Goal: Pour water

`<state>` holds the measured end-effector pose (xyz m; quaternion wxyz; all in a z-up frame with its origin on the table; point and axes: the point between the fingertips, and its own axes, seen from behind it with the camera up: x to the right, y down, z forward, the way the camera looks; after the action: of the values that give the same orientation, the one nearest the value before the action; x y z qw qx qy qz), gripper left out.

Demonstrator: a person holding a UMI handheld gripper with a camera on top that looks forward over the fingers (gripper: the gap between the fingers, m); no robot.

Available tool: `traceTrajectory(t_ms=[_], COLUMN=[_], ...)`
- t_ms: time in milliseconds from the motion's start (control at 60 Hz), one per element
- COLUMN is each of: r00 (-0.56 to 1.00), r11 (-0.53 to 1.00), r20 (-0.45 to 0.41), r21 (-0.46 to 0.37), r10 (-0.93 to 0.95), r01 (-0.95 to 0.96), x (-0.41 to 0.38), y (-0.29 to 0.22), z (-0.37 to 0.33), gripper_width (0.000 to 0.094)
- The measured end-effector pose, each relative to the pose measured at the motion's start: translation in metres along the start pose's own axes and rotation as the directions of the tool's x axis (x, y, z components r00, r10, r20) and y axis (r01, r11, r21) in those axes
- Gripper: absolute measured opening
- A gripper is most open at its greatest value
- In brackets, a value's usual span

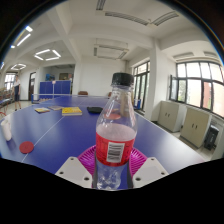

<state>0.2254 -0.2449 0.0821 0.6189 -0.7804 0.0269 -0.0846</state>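
Note:
A clear plastic bottle (115,130) with a red label and a black cap stands upright between my fingers, lifted above the blue table (60,135). My gripper (112,170) is shut on the bottle's lower body, with the magenta pads (89,157) pressed against both sides. The bottle's base is hidden below the fingers. Its upper part looks clear; I cannot tell the water level.
A red round lid or cup (27,147) and a white bottle (6,128) sit left of the fingers. A yellow book (71,111) and a dark object (94,109) lie farther back. Windows (200,85) line the right wall, with cabinets (195,125) beneath.

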Motion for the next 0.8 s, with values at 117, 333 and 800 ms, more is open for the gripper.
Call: traceTrajectory(t_ms=[117,333,800], r00=[1.0,0.983,0.039], r11=[1.0,0.993,-0.017], r20=[-0.006,-0.15,-0.574], r21=[-0.002,0.025,0.092], r10=[0.017,-0.11,-0.818], r01=[-0.017,0.115,0.996], x=[-0.001,0.021,-0.251], y=[-0.001,-0.058,-0.337], z=[-0.001,-0.015,-0.069], gripper_width=[0.0364,0.0364,0.0364])
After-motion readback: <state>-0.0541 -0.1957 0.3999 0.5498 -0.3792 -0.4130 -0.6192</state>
